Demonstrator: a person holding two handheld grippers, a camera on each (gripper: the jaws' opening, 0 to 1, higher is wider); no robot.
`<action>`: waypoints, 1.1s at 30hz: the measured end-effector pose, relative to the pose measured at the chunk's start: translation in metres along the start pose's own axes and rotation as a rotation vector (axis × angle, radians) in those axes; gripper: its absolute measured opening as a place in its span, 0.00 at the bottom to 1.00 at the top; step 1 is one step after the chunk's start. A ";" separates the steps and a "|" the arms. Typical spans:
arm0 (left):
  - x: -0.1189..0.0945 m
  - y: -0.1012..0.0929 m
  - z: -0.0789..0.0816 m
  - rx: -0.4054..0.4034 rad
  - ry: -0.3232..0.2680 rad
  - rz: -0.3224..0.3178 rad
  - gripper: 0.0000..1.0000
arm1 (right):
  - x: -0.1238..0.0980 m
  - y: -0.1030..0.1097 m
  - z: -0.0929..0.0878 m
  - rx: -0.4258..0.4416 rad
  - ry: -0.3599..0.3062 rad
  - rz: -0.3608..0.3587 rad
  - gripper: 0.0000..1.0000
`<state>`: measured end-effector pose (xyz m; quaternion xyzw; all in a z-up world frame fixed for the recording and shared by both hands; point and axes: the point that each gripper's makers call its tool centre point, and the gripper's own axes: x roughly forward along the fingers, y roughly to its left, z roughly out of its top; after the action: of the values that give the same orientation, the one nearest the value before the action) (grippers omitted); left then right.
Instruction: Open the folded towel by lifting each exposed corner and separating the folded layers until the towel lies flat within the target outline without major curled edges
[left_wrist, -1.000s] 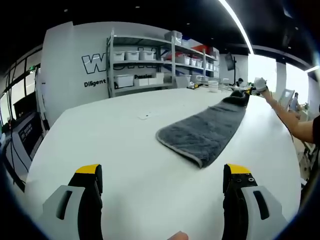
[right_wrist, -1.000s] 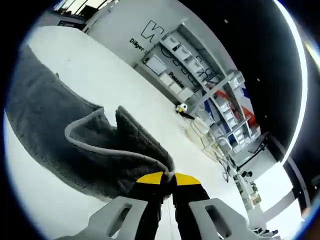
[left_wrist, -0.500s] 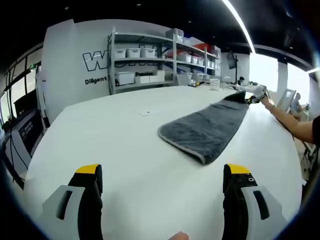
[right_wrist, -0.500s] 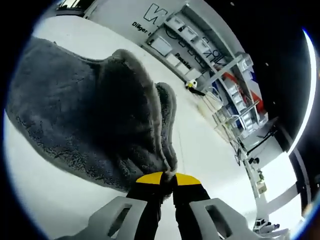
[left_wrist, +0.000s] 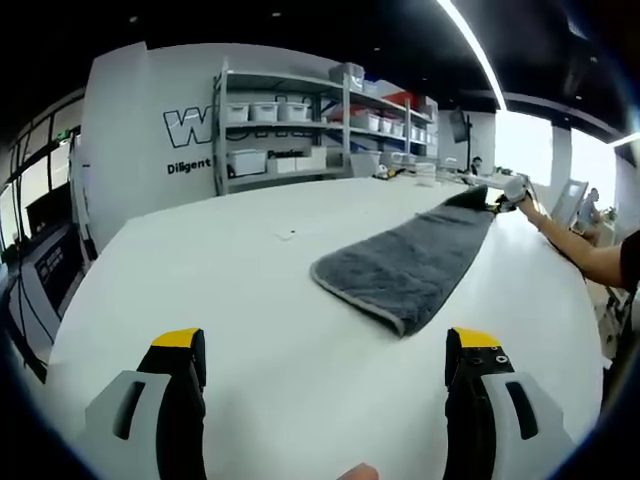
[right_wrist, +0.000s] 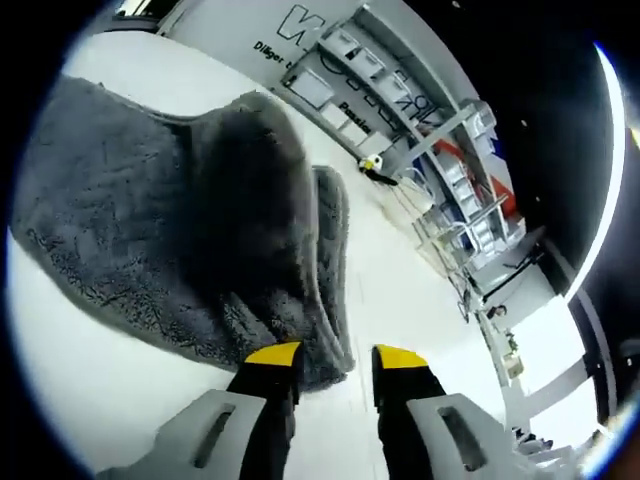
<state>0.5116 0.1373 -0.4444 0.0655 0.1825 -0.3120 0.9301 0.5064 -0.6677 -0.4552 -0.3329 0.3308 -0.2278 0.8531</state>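
left gripper view: left hand-held gripper (left_wrist: 325, 372) hovering over white counter (left_wrist: 230, 290), jaws standing wide apart, nothing between them. grey towel (left_wrist: 405, 265) lying as long strip on counter ahead, running toward far right. right hand-held gripper (left_wrist: 512, 190) sitting at towel's far end. shelving (left_wrist: 300, 125) standing behind.

right gripper view: right hand-held gripper (right_wrist: 335, 355) jaws parted, gripping nothing; towel (right_wrist: 170, 230) corner lying just ahead of tips, bunching in folds on counter (right_wrist: 100, 390).
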 end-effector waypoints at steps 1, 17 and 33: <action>0.000 -0.002 0.002 0.001 -0.011 -0.005 0.99 | -0.003 -0.004 0.003 0.015 -0.019 -0.014 0.48; -0.003 -0.007 0.007 0.024 -0.017 -0.013 0.99 | -0.072 0.053 0.055 0.329 -0.153 0.368 0.99; -0.005 -0.009 0.010 0.031 -0.021 -0.018 0.99 | -0.165 0.119 0.145 0.181 -0.470 0.588 0.99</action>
<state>0.5051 0.1305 -0.4337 0.0747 0.1684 -0.3238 0.9280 0.5181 -0.4267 -0.3914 -0.1902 0.1861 0.0809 0.9605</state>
